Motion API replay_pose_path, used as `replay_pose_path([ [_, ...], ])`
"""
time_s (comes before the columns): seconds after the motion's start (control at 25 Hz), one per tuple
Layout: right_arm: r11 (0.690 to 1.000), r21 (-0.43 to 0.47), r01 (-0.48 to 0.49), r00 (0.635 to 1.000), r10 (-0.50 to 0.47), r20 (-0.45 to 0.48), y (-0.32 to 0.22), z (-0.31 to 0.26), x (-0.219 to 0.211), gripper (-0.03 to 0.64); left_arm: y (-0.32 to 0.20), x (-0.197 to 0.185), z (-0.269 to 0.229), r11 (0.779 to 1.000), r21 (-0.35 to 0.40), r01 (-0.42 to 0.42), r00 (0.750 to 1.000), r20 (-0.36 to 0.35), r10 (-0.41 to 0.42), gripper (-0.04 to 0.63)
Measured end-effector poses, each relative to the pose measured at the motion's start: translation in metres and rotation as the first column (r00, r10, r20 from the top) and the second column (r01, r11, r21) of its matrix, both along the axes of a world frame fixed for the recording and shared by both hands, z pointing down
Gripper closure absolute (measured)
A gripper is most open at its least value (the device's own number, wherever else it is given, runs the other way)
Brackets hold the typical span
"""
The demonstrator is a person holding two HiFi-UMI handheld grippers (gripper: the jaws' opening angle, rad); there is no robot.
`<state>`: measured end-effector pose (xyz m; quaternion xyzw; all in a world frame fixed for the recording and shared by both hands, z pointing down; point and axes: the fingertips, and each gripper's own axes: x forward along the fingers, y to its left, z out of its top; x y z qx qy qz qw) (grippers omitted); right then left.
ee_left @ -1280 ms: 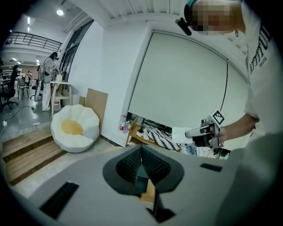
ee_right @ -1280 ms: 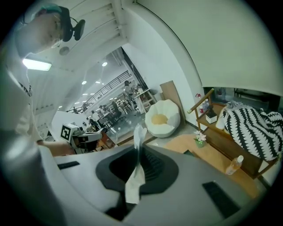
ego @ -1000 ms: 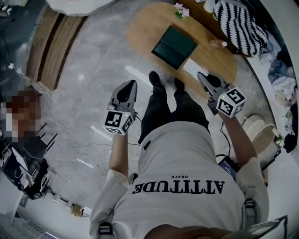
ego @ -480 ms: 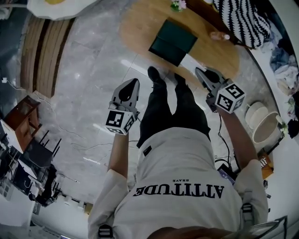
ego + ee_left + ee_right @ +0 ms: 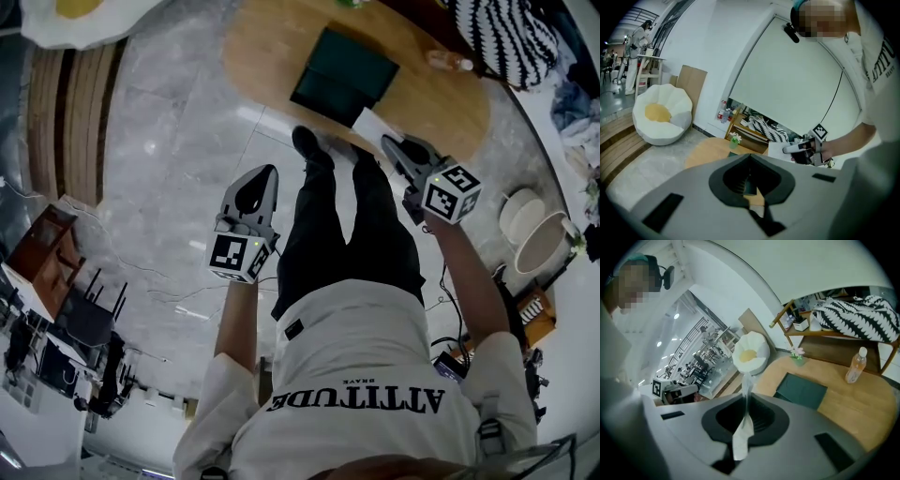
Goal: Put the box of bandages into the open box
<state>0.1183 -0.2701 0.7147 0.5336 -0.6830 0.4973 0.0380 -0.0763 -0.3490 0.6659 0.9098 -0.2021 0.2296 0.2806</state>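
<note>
Green open box [image 5: 344, 77] rests on wooden table [image 5: 441, 108].

- Table [image 5: 445, 105]: light wood, smooth, low sheen.
- Open box [image 5: 344, 78]: dark green, matt, card-like.
- Thin white packet [image 5: 373, 122]: matt, paper-like, creased along one edge.
- Left gripper [image 5: 265, 172], right gripper [image 5: 387, 142]: grey plastic, matt, with black ribbed inner linings.
- Floor [image 5: 178, 141]: grey veined stone tile, glossy, showing glare.
- Bottle [image 5: 854, 365]: clear plastic.
- Throw [image 5: 506, 33]: black-and-white striped cloth.
- T-shirt [image 5: 366, 347]: white cloth with printed lettering.
</note>
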Motion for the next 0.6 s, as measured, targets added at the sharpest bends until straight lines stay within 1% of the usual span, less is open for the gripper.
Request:
replay_pose_path([
  [0.24, 0.999, -0.041, -0.024, 0.999, 0.025, 0.022, -0.004, 0.062, -0.002, 0.588, -0.002, 0.002, 0.040, 1.000, -0.031, -0.004, 1.000, 0.025, 0.005, 0.574],
  [0.44, 0.995, -0.093, -0.024, 0.998, 0.029, 0.053, -0.008, 0.111, -0.011, 0.588, -0.007, 0.003, 0.071, 0.999, -0.046, -0.006, 0.999, 0.039, 0.008, 0.574],
  [0.6, 0.991, -0.130, -0.032, 0.999, 0.037, 0.040, -0.009, 0.155, -0.014, 0.588, -0.009, 0.002, 0.102, 0.999, -0.053, -0.004, 0.998, 0.061, 0.007, 0.574],
])
